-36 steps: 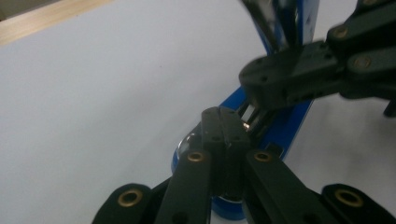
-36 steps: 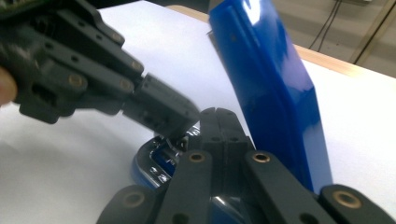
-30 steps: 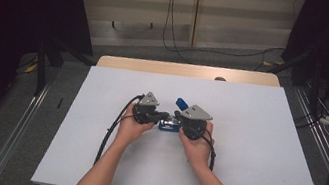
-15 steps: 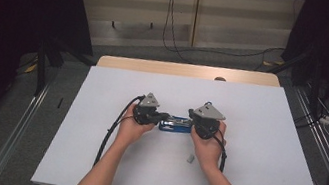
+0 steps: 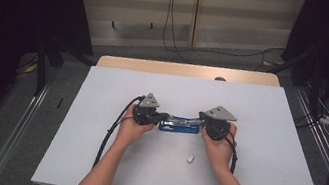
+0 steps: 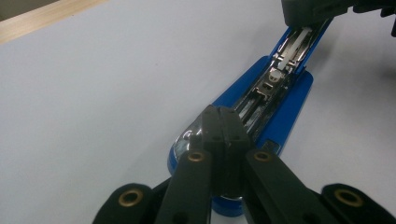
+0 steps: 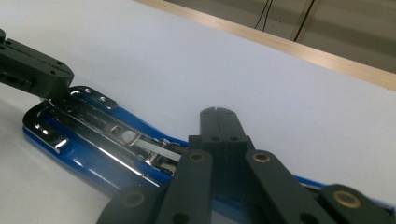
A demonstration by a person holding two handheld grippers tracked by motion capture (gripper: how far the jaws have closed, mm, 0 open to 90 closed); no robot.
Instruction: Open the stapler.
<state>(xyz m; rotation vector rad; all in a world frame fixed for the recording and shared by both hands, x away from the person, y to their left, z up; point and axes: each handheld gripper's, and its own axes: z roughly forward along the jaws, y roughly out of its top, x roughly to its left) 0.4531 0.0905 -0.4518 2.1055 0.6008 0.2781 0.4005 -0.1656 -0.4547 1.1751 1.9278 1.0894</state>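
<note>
A blue stapler (image 5: 179,124) lies opened out flat near the middle of the white table (image 5: 271,141), its long axis running left to right between the two grippers. Its metal staple channel faces up — in the left gripper view the stapler (image 6: 275,100) shows the shiny rail and spring parts set in the blue body, and in the right gripper view the stapler (image 7: 93,140) shows the chrome channel lying along the blue base.

The left gripper (image 5: 161,117) is at the stapler's left end. In its own view the left gripper (image 6: 222,112) has its two black jaws pressed together, tips resting on or just over the rounded blue end; whether they press down on it I cannot tell. The right gripper (image 5: 203,123) is at the right end. In its own view the right gripper (image 7: 218,113) also has its jaws together, lying above the stapler's right part.

A small pale block (image 5: 190,158) — too small to identify — lies on the table nearer the person, just left of the right hand (image 5: 217,147). The left hand (image 5: 133,129) grips its tool, cables (image 5: 113,127) trailing toward the near edge.
</note>
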